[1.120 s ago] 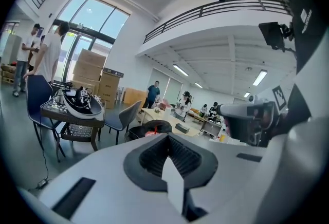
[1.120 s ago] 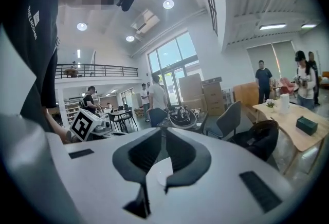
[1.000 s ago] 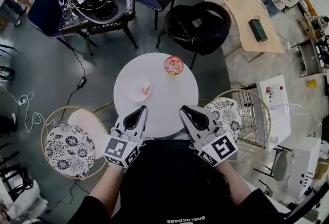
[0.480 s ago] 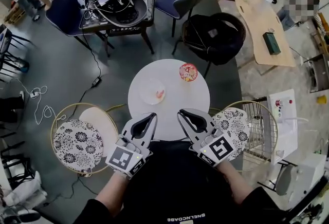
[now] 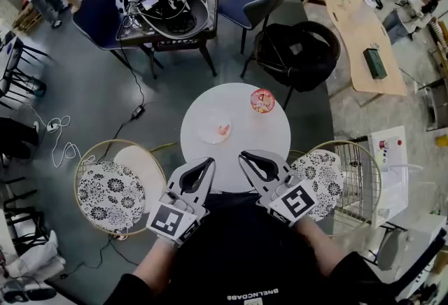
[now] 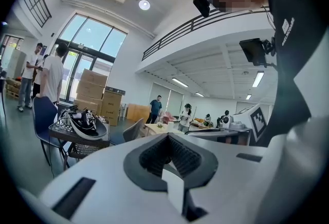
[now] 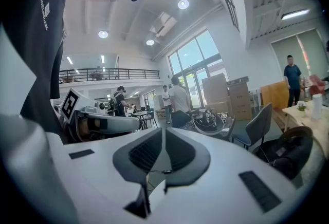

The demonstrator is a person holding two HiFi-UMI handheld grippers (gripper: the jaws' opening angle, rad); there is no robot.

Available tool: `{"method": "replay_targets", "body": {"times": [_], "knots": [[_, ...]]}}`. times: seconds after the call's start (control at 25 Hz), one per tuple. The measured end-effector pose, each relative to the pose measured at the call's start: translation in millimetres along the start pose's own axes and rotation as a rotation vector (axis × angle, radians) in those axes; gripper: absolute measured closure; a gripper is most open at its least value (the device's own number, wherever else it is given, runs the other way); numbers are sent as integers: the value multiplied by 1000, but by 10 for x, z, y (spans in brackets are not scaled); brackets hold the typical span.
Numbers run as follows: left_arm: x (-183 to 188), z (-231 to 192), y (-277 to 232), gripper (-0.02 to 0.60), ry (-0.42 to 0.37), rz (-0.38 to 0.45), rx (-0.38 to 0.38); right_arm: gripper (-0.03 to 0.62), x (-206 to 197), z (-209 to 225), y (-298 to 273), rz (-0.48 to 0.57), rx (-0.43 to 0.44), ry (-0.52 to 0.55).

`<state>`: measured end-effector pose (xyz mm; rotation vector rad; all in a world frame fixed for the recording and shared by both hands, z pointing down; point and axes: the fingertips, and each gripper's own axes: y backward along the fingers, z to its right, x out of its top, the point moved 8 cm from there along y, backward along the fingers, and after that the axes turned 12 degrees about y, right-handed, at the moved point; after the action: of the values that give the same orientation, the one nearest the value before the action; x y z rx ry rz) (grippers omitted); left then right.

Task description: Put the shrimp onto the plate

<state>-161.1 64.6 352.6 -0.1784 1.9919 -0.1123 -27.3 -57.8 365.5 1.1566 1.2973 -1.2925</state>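
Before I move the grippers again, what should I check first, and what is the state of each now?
1. Left gripper shut and empty: ok.
2. Right gripper shut and empty: ok.
3. Shrimp on the plate: appears ok, though small in the head view.
4. Red-patterned cup apart from the plate: ok.
5. Both grippers touch nothing on the white table: ok.

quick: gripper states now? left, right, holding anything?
Left gripper: closed, nothing held.
Right gripper: closed, nothing held.
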Motion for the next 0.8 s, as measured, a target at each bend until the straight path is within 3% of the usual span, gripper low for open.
{"method": "replay_targets", "body": {"times": [0.8], "knots": [[-62,-58,-106,577,27,-35,-8,559,-33,16,31,-12,-17,4]]}}
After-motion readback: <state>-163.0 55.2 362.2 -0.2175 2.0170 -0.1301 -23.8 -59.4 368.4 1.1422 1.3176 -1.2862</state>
